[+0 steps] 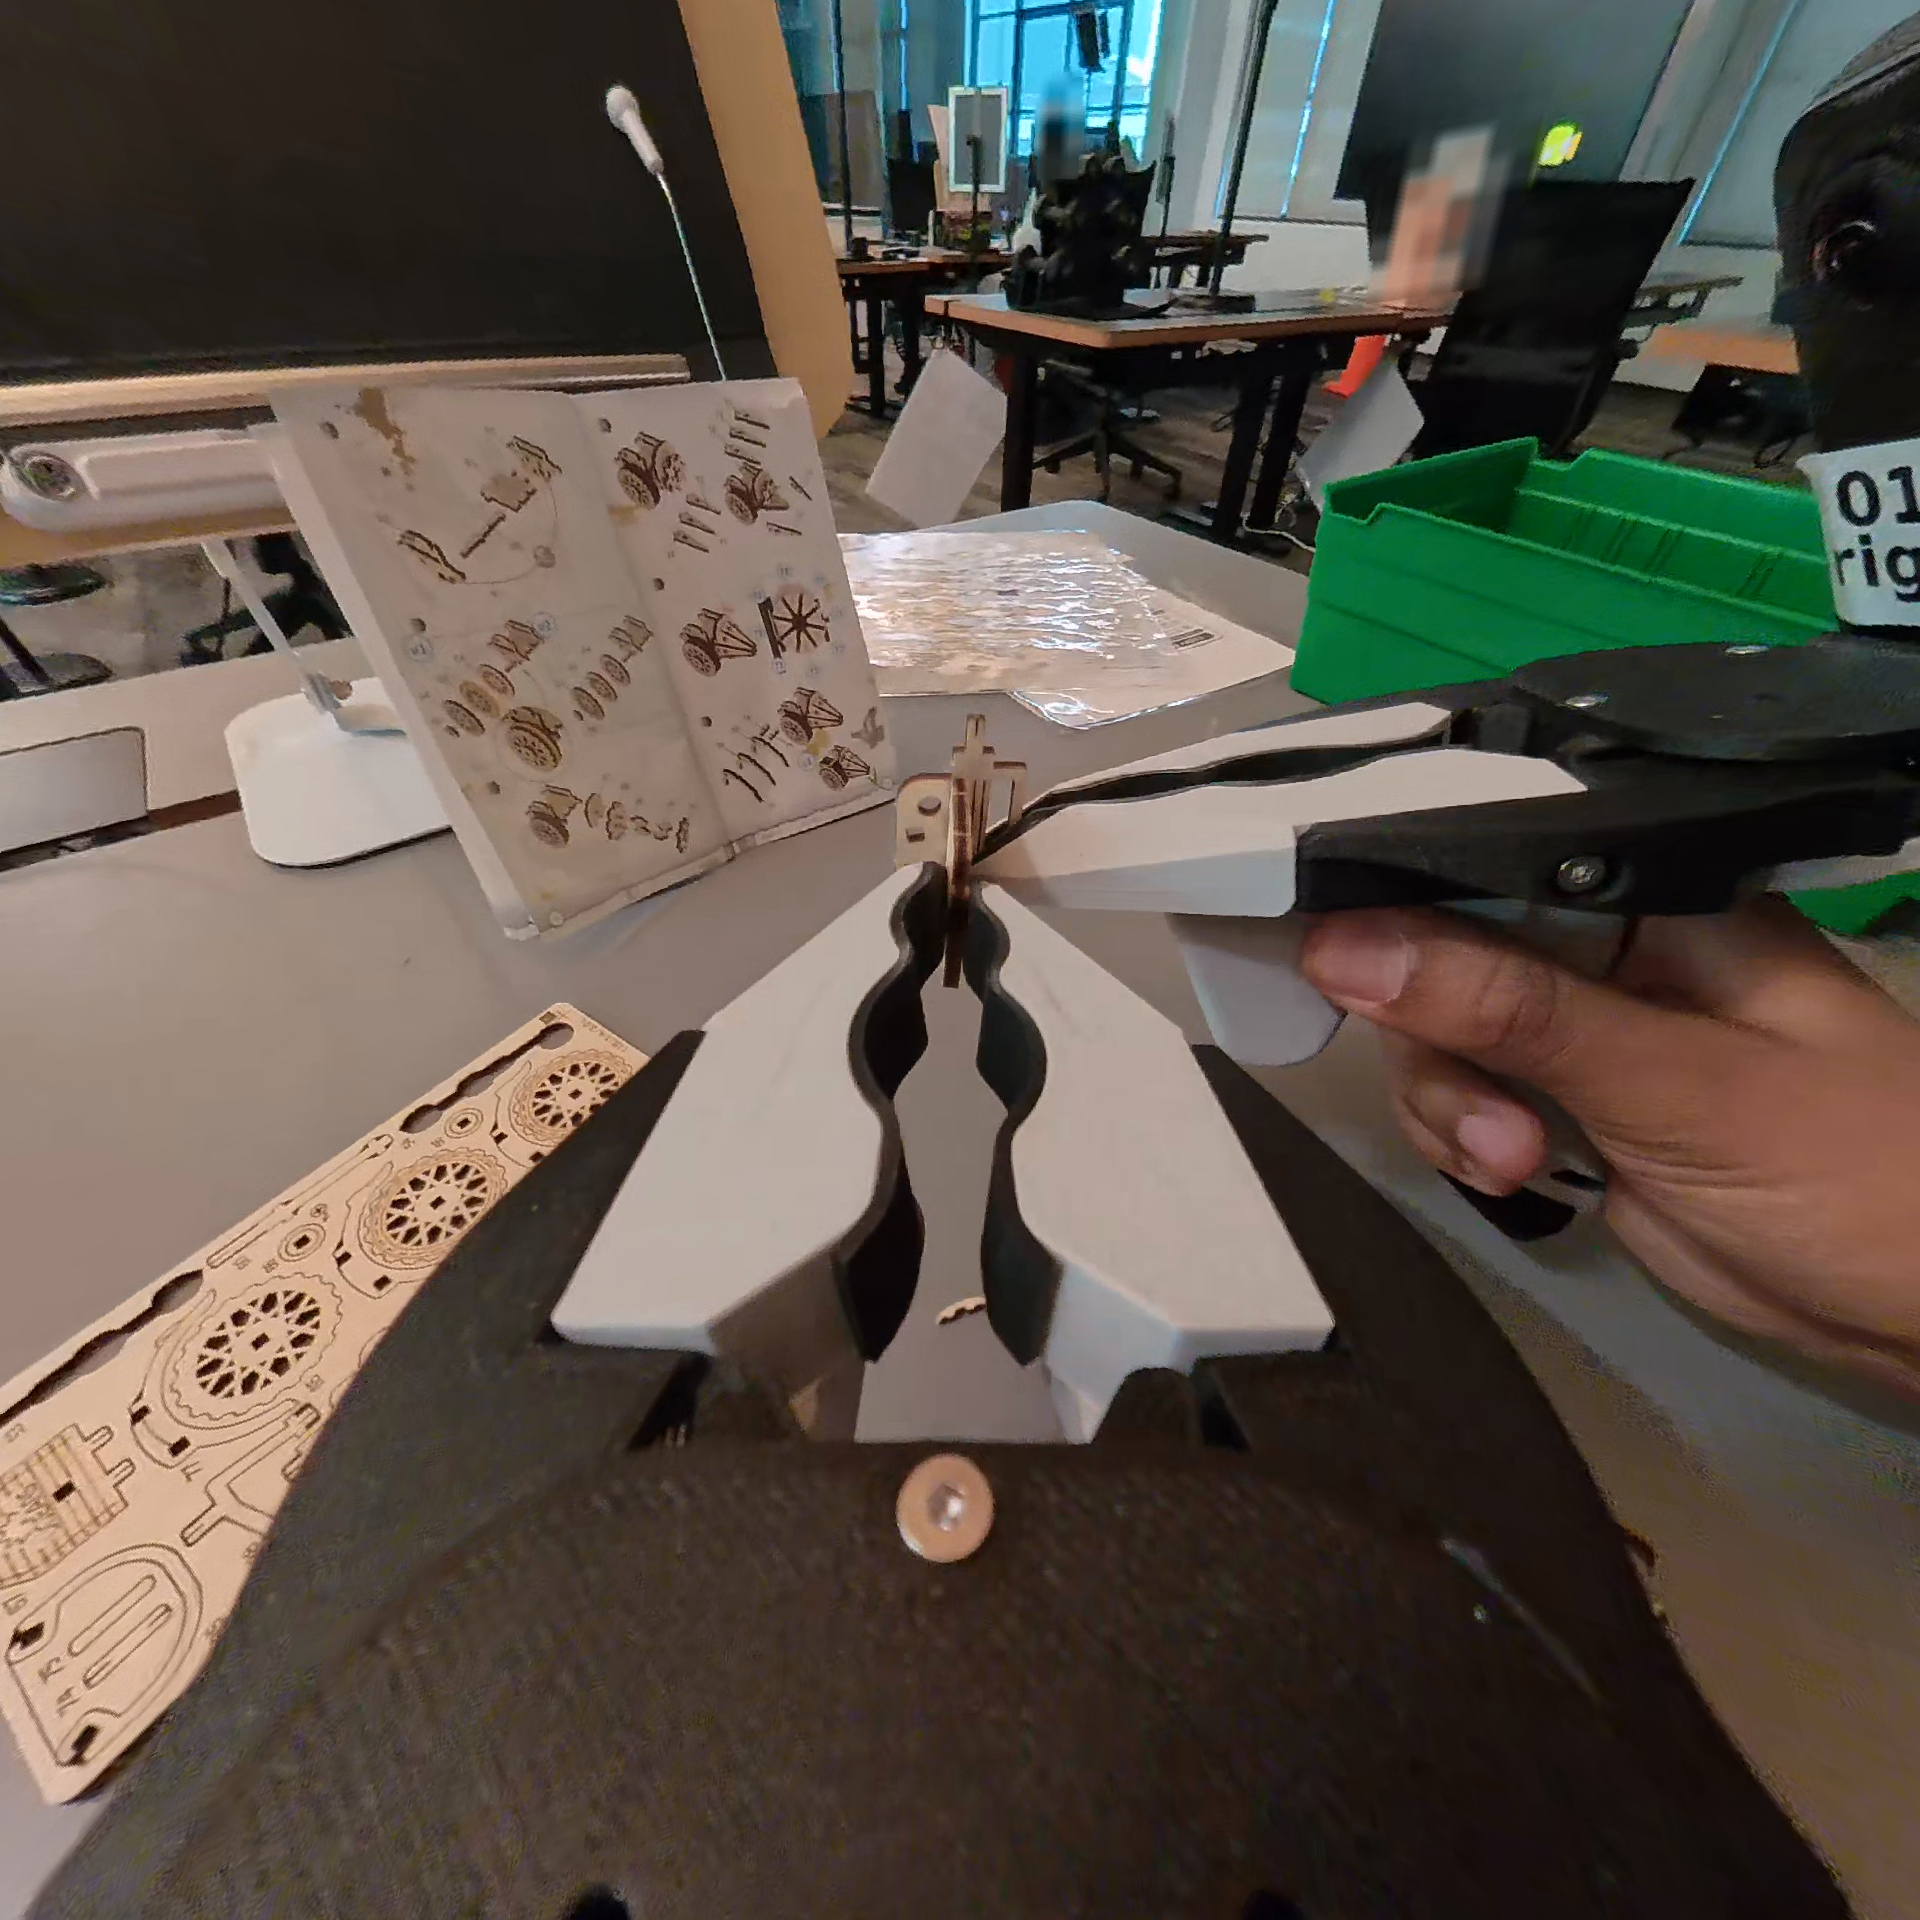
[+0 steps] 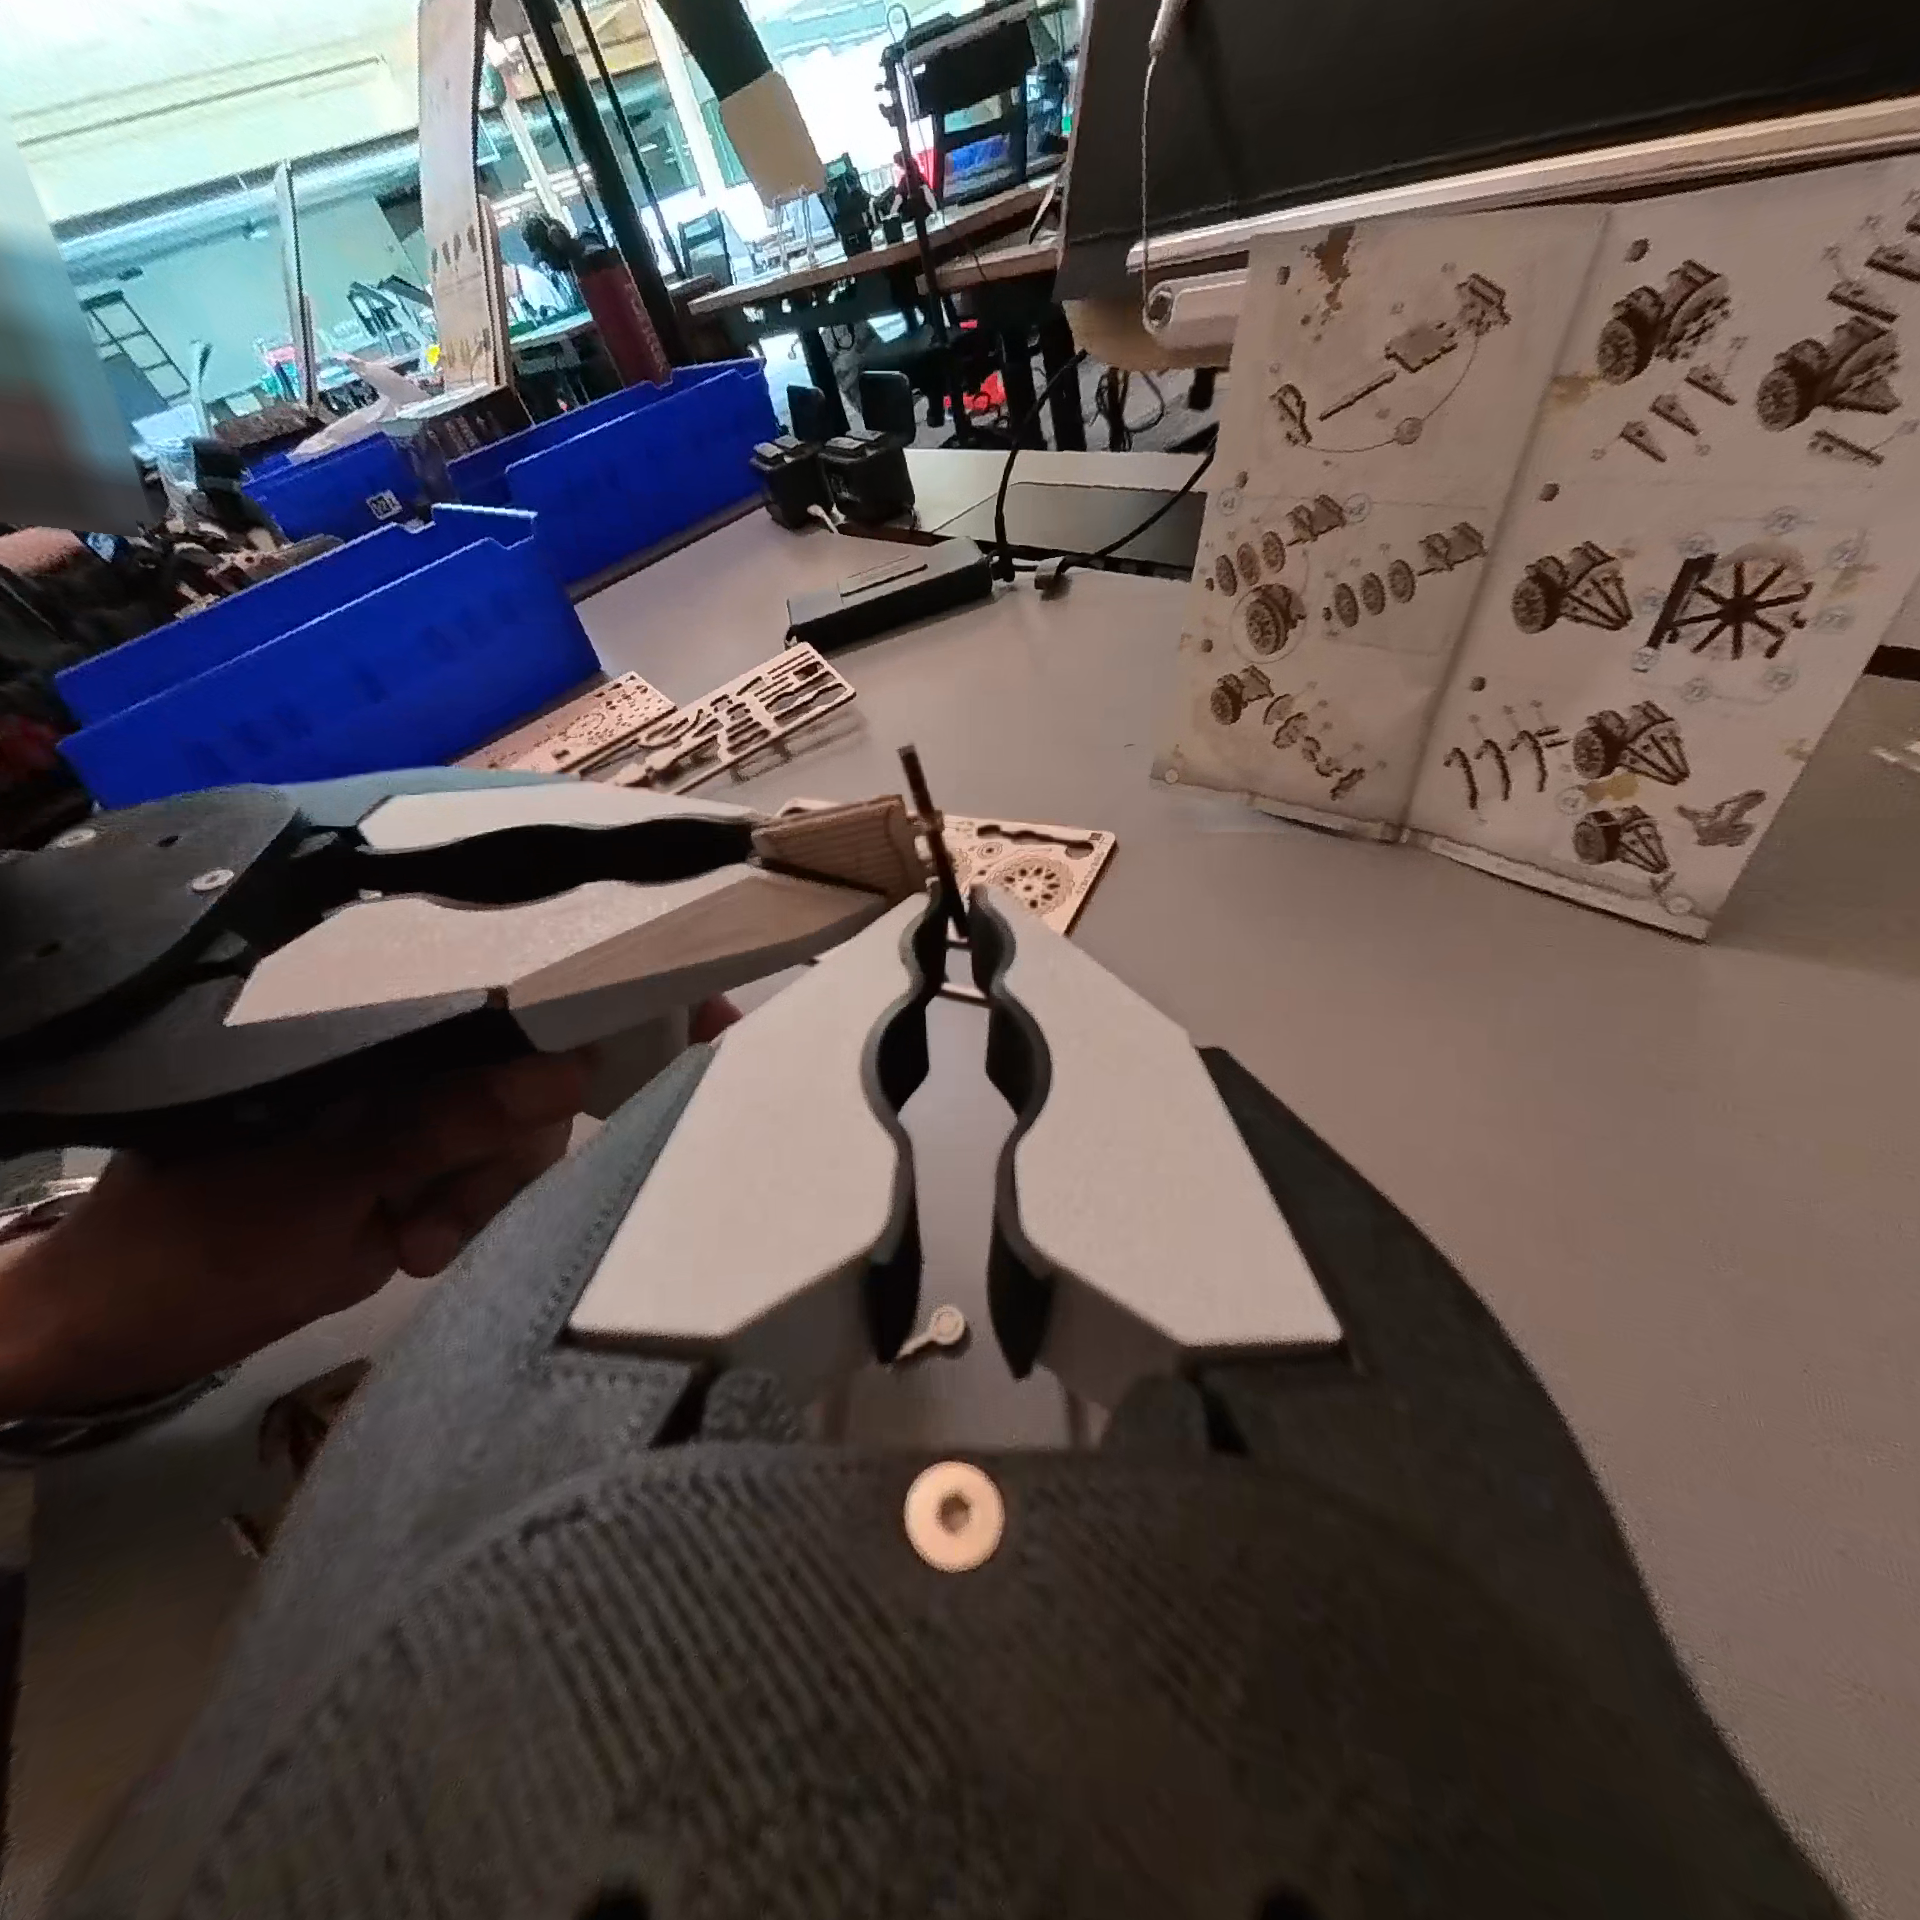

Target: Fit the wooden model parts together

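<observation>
My left gripper (image 1: 954, 899) is shut on a small wooden panel, seen edge-on (image 1: 953, 940) between its pads. In the right wrist view it comes in from the left (image 2: 764, 847), and the engraved panel (image 2: 842, 847) sticks out of its tips. My right gripper (image 2: 951, 920) is shut on a thin upright wooden part (image 2: 922, 795) that stands against the panel's end. In the left wrist view it reaches in from the right (image 1: 1023, 821), and the joined parts (image 1: 925, 821) sit where both pairs of tips meet, above the grey table.
A laser-cut parts sheet (image 1: 260, 1351) lies front left, and more sheets (image 2: 727, 717) lie by the blue bins (image 2: 343, 665). The open instruction booklet (image 1: 623, 644) stands behind. A green bin (image 1: 1558, 582) and a plastic bag (image 1: 1039, 613) are far right. A loose wooden bit (image 1: 961, 1311) lies below. Only a small space, under 4 cm, lies between the two pairs of fingers.
</observation>
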A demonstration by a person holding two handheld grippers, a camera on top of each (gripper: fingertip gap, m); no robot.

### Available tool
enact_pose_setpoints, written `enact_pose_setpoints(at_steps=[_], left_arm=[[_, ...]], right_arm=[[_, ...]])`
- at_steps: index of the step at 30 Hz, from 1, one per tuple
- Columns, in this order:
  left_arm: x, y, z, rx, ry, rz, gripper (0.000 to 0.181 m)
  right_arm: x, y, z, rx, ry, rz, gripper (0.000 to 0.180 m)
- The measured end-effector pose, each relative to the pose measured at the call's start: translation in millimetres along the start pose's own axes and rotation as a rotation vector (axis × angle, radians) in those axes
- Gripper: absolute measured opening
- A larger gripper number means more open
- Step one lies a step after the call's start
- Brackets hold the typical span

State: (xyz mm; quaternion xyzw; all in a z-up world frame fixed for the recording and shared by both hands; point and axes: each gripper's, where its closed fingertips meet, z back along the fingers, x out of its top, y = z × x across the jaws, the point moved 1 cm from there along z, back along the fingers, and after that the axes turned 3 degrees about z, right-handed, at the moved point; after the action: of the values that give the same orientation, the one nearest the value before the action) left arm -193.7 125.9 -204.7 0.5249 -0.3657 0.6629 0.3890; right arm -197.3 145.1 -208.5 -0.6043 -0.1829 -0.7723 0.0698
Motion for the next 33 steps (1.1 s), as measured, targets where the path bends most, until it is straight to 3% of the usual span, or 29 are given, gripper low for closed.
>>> enact_pose_setpoints(at_steps=[3, 8, 13, 17, 20, 23, 28, 33], left_arm=[[-2, 2, -1, -0.016, 0.002, 0.056, 0.001], [-5, 7, 1, -0.199, 0.004, 0.458, 0.001], [-9, -1, -1, -0.213, 0.027, 0.432, 0.001], [-10, -1, -3, -0.179, 0.025, 0.407, 0.001], [-5, -2, -2, -0.113, 0.004, 0.289, 0.002], [-5, -2, -3, -0.094, -0.004, 0.288, 0.002], [-3, 0, -3, -0.081, -0.016, 0.255, 0.002], [-10, 6, -1, -0.165, 0.022, 0.419, 0.001]], right_arm=[[-1, -1, -2, -0.045, 0.002, 0.105, 0.002], [0, 3, -3, -0.032, 0.002, 0.309, 0.004], [0, 2, 3, 0.07, 0.002, 0.175, 0.002], [-2, 1, 2, -0.005, 0.066, 0.306, 0.002], [2, 1, 3, 0.0, 0.037, 0.231, 0.002], [3, -1, 3, -0.032, 0.017, 0.217, 0.002], [5, -1, 1, 0.041, -0.04, -0.034, 0.003], [8, 5, 2, -0.008, -0.06, 0.204, 0.011]])
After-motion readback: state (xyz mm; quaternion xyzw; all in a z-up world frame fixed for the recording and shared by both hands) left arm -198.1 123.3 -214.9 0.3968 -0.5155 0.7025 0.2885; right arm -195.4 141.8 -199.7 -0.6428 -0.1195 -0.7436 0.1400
